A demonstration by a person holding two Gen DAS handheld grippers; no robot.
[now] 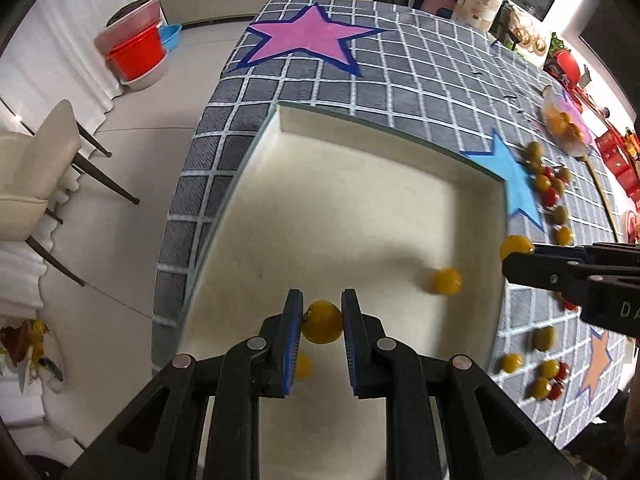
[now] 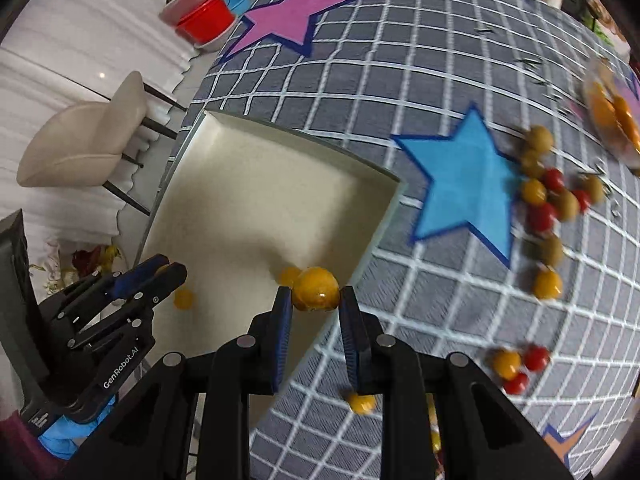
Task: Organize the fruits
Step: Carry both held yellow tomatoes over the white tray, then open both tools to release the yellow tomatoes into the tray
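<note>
A cream square tray [image 1: 472, 172] [image 2: 304, 148] lies on the grey checked tablecloth. My left gripper [image 1: 322, 314] is over the tray, shut on a yellow fruit [image 1: 322, 323]. Another yellow fruit [image 1: 445, 281] lies in the tray, and a third [image 1: 302, 365] shows under the left finger. My right gripper [image 2: 314, 300] is shut on a yellow fruit [image 2: 316, 289] at the tray's right edge; this gripper also shows in the left wrist view [image 1: 516, 260]. Loose red, yellow and green fruits [image 2: 548, 196] lie on the cloth to the right, with more nearer [image 2: 514, 364].
A clear bowl [image 2: 612, 116] of orange fruits stands at the far right. Pink [image 2: 280, 20] and blue [image 2: 468, 184] stars mark the cloth. A beige chair [image 1: 36, 168] and stacked red and clear tubs [image 1: 136, 52] stand off the table's left.
</note>
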